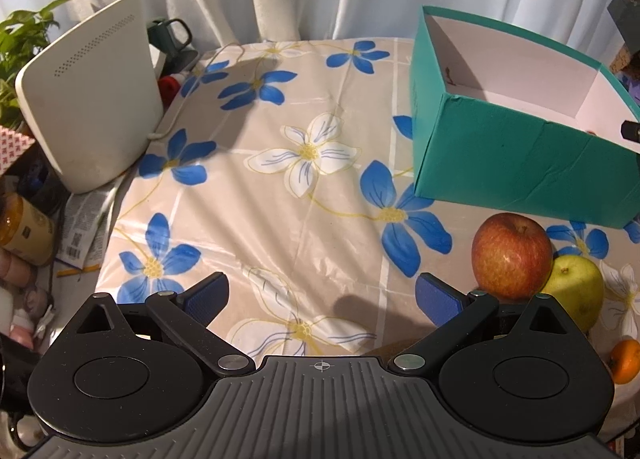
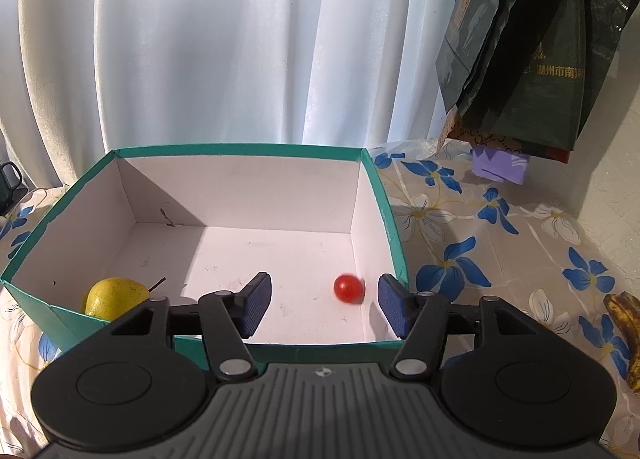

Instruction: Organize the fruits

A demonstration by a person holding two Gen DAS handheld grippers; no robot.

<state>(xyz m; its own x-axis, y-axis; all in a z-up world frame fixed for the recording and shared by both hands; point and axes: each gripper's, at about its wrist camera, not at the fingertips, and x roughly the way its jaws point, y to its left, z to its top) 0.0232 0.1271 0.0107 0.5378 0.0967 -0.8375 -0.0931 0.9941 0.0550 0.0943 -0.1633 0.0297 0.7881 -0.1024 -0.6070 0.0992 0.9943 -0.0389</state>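
Our right claw (image 2: 324,305) sits over the near wall of the teal box (image 2: 384,195), jaws about half spread with nothing between the pads; the cherry tomato (image 2: 349,288) lies free on the white box floor just inside the right pad, near the box's right wall, slightly blurred, so we judge it dropped and maybe rolling. A yellow pear (image 2: 114,296) sits in the box's near-left corner, stem pointing right. So two fruits are in and that drop looks done. The next pick turns on our left claw (image 1: 322,299): jaws wide apart, empty, pointing steeply down at bare floral table (image 1: 280,195). The red apple (image 1: 511,257) lies to the right of its right pad, beside it but outside the gap, just in front of the box's near wall. The green apple (image 1: 578,291) touches it from the right, partly hidden behind it, and a small orange (image 1: 625,361) sits nearer the table's right edge. We judge the left claw is the nearer one to these; it needs to shift right to straddle the red apple. That apple is round, stem up, with no long axis to align to, red with yellow streaks, glossy; it looks wide for the jaws. Risk: nudging the green apple off toward the edge. A spotted banana (image 2: 628,333) lies by the table's right edge, long axis running front to back, nearer our right claw.
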